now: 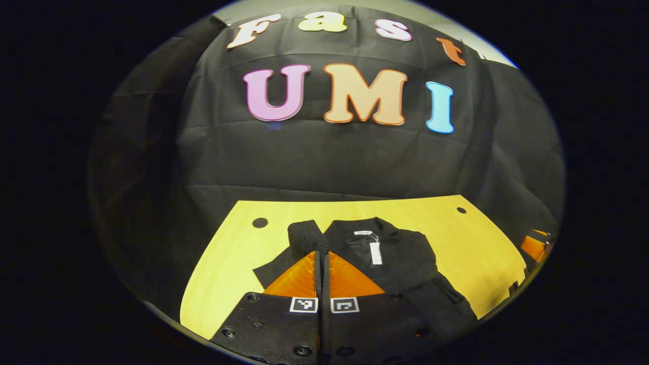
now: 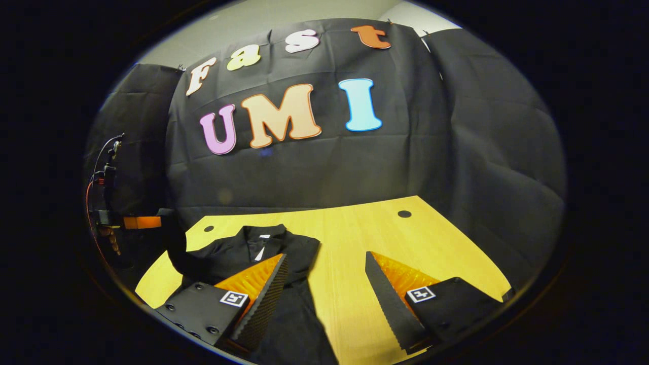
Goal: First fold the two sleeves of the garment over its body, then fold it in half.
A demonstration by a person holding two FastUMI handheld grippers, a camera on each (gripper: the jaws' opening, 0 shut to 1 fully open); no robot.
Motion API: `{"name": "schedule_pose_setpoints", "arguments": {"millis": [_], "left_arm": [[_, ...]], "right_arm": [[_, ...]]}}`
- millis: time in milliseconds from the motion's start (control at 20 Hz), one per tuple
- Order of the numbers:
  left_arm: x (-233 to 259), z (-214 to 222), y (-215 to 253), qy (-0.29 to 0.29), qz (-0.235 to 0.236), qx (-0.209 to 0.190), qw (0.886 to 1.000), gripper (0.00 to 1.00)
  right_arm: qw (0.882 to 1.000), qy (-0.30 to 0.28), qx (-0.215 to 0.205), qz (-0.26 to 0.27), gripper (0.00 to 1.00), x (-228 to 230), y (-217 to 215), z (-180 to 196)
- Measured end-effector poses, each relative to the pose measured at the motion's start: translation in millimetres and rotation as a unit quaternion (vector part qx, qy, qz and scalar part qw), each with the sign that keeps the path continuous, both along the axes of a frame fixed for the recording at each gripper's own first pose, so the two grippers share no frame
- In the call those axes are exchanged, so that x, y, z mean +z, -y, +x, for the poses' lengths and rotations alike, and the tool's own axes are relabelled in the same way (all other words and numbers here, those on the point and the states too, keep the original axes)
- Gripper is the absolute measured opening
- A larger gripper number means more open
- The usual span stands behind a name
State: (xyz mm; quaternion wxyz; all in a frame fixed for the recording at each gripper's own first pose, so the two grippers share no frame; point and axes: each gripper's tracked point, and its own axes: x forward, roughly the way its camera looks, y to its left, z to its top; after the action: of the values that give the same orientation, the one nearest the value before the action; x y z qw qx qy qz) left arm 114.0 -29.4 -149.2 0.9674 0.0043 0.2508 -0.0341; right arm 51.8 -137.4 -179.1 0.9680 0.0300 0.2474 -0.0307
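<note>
- While the left gripper [image 1: 321, 253] lifts one ribbed sleeve cuff [image 1: 305, 236], its fingers [image 1: 299, 279] are closed tight on it.
- One black garment [image 2: 238, 251] lies on the near left part of the yellow desk [image 2: 355, 238].
- Bare desk spreads to the right, out to its curved edge.
- The right gripper [image 2: 324, 294] hangs over that bare part, fingers [image 2: 388, 296] wide open, holding nothing.
- Two round holes [image 2: 404, 214] sit by the far edge.

You are getting dim, warm lighting from above: the yellow table [image 2: 355, 228] is glowing brightest, the dark garment [image 1: 400, 258] is losing its detail, edges are bending and darkening, and focus is holding sharp.
</note>
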Motion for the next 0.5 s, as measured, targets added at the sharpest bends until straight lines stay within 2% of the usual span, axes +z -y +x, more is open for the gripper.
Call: {"name": "schedule_pose_setpoints", "arguments": {"millis": [400, 450, 500], "left_arm": [[-27, 29, 94, -0.025, 0.008, -0.069, 0.997, 0.0], [-31, 32, 105, -0.026, 0.008, -0.076, 0.997, 0.0], [-37, 35, 115, -0.03, 0.009, -0.081, 0.996, 0.0]], "right_arm": [[0.998, -0.005, -0.057, 0.01, 0.98, -5, 69, -27], [0.998, -0.005, -0.062, 0.01, 0.93, -4, 77, -30], [0.998, -0.004, -0.068, 0.01, 0.98, -4, 85, -32]]}}
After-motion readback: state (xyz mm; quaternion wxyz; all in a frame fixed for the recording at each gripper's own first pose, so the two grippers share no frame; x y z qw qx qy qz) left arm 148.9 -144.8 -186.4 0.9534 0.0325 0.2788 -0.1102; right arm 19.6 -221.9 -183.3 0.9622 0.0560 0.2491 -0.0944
